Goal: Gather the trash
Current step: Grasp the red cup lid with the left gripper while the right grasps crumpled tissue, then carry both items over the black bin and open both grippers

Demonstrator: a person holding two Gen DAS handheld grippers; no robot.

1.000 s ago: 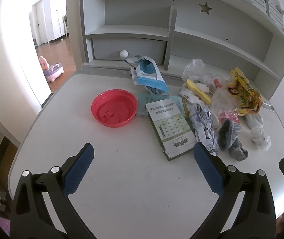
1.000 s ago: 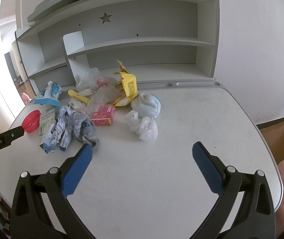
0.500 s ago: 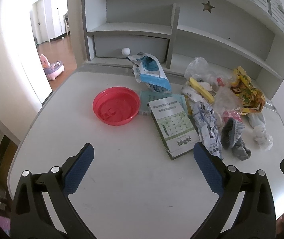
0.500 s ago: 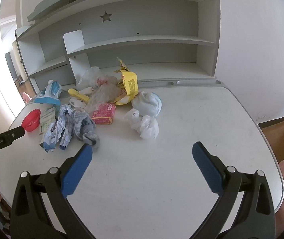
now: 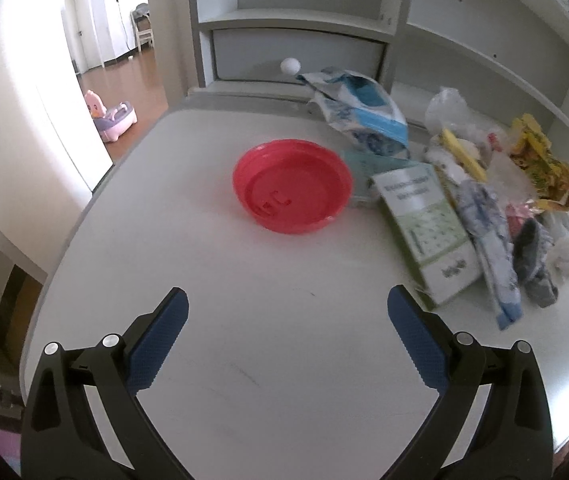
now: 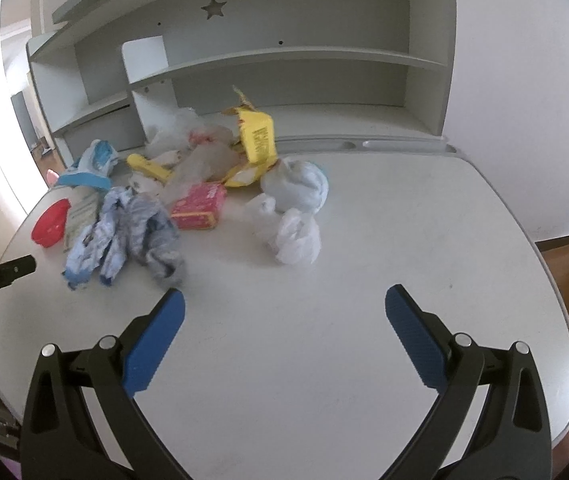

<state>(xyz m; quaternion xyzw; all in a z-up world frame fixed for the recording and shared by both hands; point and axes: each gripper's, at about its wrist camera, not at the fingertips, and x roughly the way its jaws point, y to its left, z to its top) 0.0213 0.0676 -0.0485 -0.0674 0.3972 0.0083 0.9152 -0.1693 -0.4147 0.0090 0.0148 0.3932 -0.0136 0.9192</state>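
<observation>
While both grippers hover with jaws apart, nothing's collected yet; left gripper (image 5: 287,330) faces the red lid (image 5: 292,185), the likely first pick.

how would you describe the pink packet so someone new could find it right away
Start at the trash pile on the white desk below the grey shelves. The pink packet lies at the pile's near edge, between the crumpled blue-white wrapper and the white plastic bags. It is the only pink, boxy, uncrumpled piece there.
</observation>
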